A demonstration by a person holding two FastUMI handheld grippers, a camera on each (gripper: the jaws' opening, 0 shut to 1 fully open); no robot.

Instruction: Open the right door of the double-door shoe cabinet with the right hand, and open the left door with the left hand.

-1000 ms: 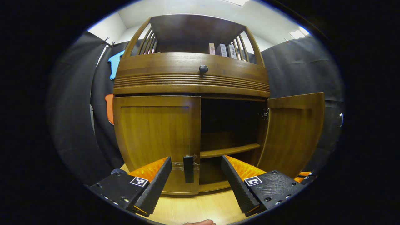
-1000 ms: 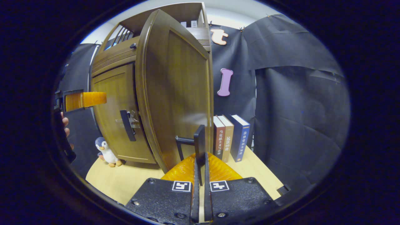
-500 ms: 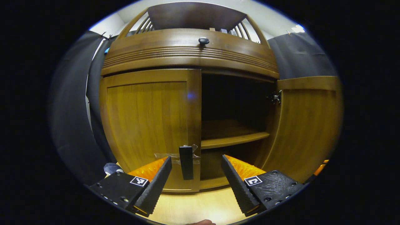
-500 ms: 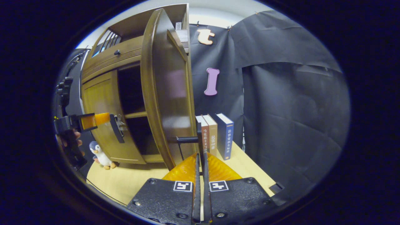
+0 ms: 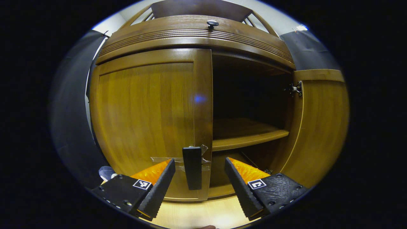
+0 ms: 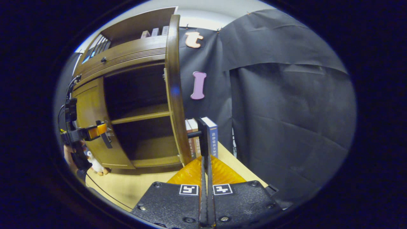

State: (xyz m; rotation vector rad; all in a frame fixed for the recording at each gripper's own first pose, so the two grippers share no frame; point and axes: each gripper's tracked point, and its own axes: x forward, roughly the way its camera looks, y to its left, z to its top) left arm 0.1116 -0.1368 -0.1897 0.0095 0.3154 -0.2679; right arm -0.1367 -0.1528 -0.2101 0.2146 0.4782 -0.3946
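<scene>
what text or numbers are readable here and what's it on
Blue book spine beside the cabinet: white print, too small to read.
Books on the cabinet top: spines too small to read.
Left tongs and right tongs, shut on the right door handle: square black-and-white marker patterns, no words.
No text here reads clearly.

Small black-and-white plush penguin [image 6: 95, 164] on the light wooden tabletop [image 6: 133, 186], far left of the jaws. Row of upright books [image 6: 212, 136], dark blue outermost, just beyond the jaw tips, slightly right. Smaller books [image 6: 155, 31] high up, left of the jaws.
</scene>
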